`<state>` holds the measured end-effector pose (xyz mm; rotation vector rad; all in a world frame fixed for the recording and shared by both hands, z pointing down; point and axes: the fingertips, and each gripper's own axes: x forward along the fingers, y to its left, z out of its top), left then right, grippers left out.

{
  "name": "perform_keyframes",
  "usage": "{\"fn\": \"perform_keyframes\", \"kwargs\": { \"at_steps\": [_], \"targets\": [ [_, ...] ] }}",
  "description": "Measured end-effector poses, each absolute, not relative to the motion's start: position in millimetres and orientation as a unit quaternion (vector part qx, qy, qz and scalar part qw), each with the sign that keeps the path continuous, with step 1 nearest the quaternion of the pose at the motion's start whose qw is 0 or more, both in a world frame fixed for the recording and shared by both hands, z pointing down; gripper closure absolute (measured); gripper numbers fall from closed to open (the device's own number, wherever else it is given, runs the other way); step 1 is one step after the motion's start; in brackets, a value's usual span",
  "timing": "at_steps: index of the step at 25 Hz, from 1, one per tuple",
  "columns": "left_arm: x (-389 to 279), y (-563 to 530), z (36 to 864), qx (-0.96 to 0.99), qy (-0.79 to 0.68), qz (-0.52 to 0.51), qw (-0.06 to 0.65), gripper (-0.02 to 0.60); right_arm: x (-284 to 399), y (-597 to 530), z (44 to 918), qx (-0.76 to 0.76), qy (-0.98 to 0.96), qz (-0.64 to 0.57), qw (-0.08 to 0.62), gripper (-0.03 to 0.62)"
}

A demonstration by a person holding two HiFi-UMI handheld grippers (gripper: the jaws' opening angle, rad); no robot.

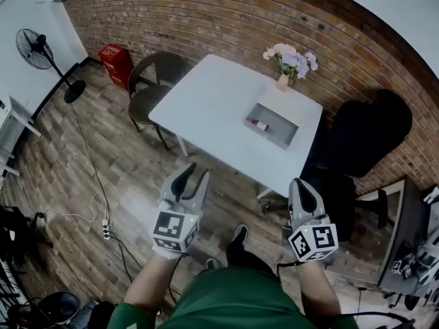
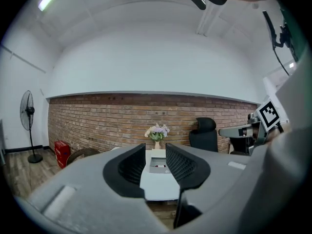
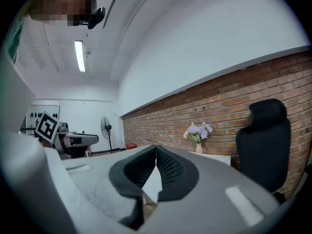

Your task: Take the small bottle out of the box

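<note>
A shallow grey box [image 1: 278, 128] lies on the white table [image 1: 212, 101], near its right end. Inside it, at the left, lies the small bottle [image 1: 258, 124], pale with a red part. Both grippers hang over the wooden floor, short of the table's near edge and apart from the box. My left gripper [image 1: 197, 172] is open and empty; in the left gripper view the box [image 2: 159, 160] and bottle [image 2: 159, 165] show far off through the gap of the left gripper [image 2: 155, 150]. My right gripper [image 1: 304, 184] is shut on nothing; the tips of the right gripper [image 3: 156, 149] meet.
A vase of flowers [image 1: 288, 64] stands on the table behind the box. A brown chair [image 1: 154, 81] is at the table's left, a black office chair [image 1: 363, 132] at its right. A fan [image 1: 38, 50], a red crate [image 1: 116, 62] and floor cables [image 1: 103, 225] lie left.
</note>
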<state>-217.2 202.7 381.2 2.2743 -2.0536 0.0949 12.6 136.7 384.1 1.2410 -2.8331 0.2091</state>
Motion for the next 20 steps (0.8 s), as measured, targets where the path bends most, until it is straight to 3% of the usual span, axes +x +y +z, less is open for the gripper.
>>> {"fn": "perform_keyframes", "kwargs": {
  "at_steps": [20],
  "targets": [
    [-167.2, 60.4, 392.3, 0.727, -0.677, 0.1, 0.047, 0.443, 43.1, -18.8, 411.6, 0.356, -0.924, 0.139, -0.006, 0.591]
  ]
}}
